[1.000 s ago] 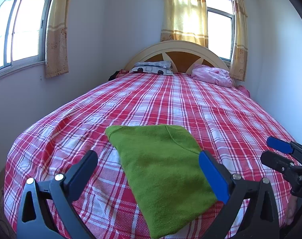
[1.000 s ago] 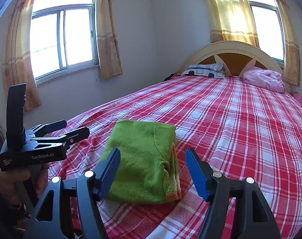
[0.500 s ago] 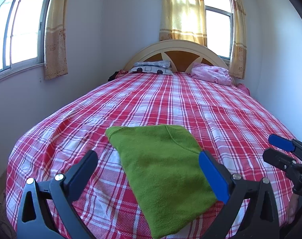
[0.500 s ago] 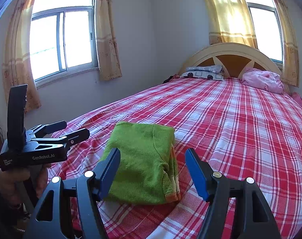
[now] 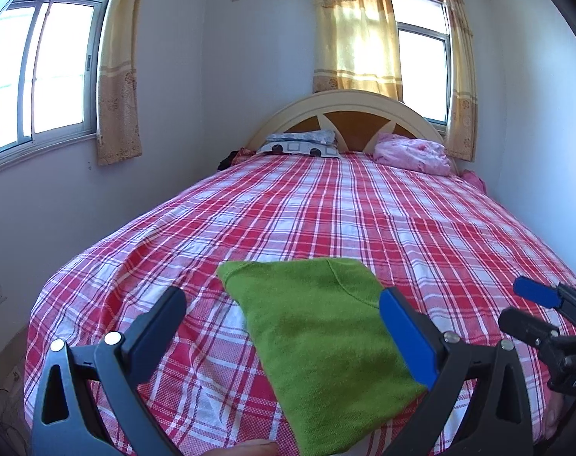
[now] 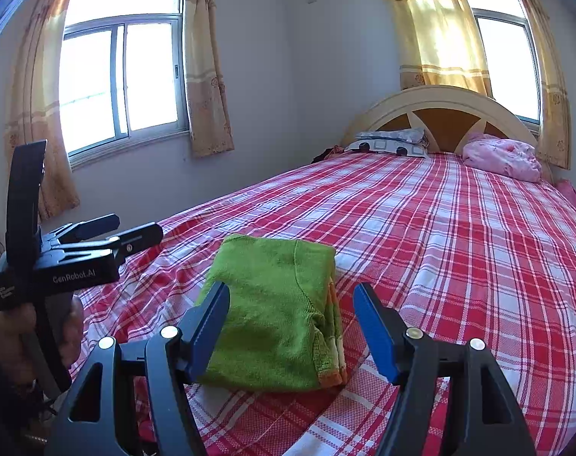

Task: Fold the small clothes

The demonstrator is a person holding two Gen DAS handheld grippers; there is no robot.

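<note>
Green knit garment (image 6: 276, 311) lies folded into a compact rectangle on the red plaid bedspread (image 5: 325, 209), at the foot end, well away from the headboard (image 5: 348, 114).

Key relation: the garment sits straight ahead of both tools and below them. In the left wrist view its long axis runs from the near edge of the bed obliquely toward the headboard. Left gripper (image 5: 288, 326) hangs over the near half of the garment (image 5: 325, 342), jaws spread wide, nothing held. Right gripper (image 6: 291, 323) likewise spread wide and empty, with the garment's open-edge side between its fingers. Neither touches cloth. Neither is clearly nearer; judged roughly equal.

View differences: the right wrist view shows the stacked layer edges with an orange hem (image 6: 331, 374) at the garment's near right corner, hidden in the left view. The left view shows the flat top face and far corners. Each view catches the other tool at its margin.

Judgement: fold looks close to complete.
</note>
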